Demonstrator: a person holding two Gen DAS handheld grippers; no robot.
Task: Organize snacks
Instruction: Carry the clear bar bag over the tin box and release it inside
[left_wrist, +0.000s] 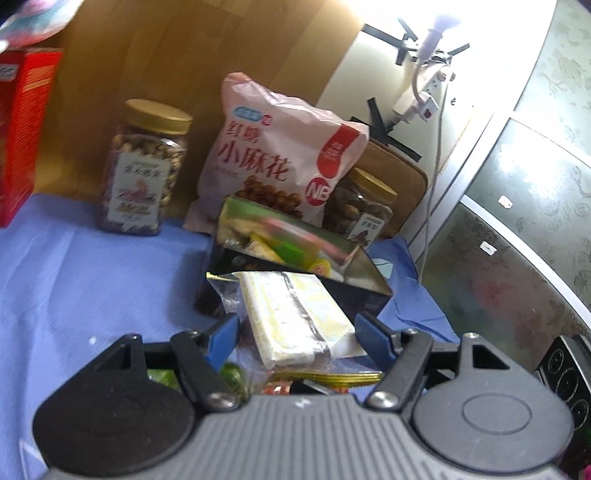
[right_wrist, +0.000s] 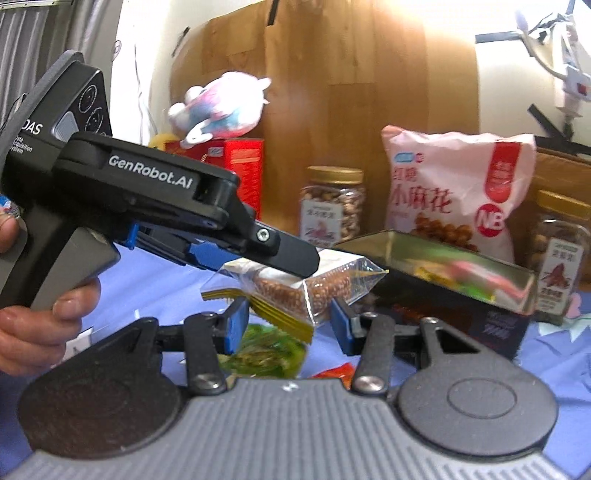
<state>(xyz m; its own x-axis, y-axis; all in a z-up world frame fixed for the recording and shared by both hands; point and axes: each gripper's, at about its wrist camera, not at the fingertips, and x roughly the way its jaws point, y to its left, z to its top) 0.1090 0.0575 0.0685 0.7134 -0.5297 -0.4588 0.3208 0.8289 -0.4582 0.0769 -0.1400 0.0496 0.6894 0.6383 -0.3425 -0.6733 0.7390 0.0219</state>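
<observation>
The left gripper clamps the clear-wrapped pale yellow snack bar packet across its width, held above the blue cloth-covered bench just short of the open dark box with the shiny gold lining near the bench's back edge. The right gripper is closed on the packet's yellow-striped crimped end. Carry it level over the box's near rim, then release both.

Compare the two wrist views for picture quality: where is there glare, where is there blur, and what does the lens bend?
Left wrist view: the lamp blows out the upper right to white; the open box is smeared; the window frame curves. Right wrist view: glare at top right, the plush toy and box contents blurred, the lettering on the left claw sharp.
</observation>
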